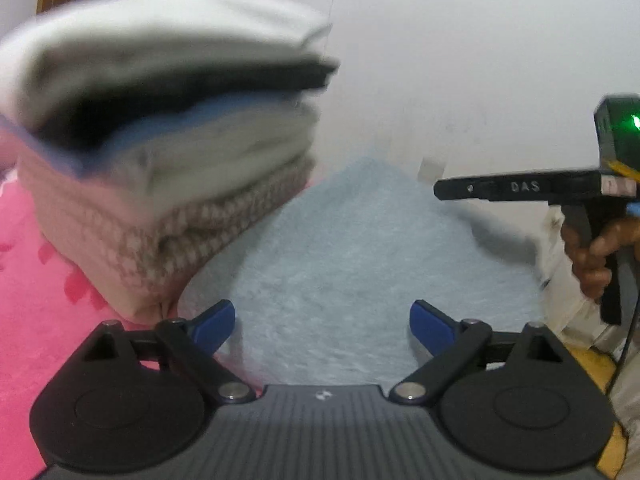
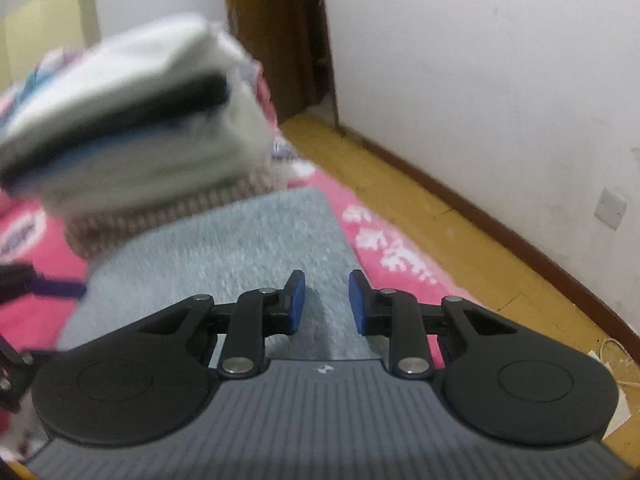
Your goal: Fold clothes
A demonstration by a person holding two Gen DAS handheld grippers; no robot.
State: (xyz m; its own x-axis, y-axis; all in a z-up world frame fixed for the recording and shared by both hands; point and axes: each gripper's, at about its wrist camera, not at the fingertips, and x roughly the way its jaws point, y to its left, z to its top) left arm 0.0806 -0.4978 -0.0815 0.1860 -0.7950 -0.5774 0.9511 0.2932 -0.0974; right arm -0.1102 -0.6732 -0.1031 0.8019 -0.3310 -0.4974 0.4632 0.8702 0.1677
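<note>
Left to right: a stack of folded clothes (image 1: 168, 140) stands on the pink patterned sheet (image 1: 36, 288), its checked bottom layer touching the pale blue fuzzy towel (image 1: 340, 264) beside it. The left gripper (image 1: 322, 322) hangs over the towel's near edge, blue pads spread wide and empty, the stack ahead to its left. The right gripper (image 2: 326, 300) sits over the same towel, jaws parted by a narrow gap, gripping nothing. Yellow floor (image 2: 460, 256) and white wall (image 2: 480, 80) lie rightward.
</note>
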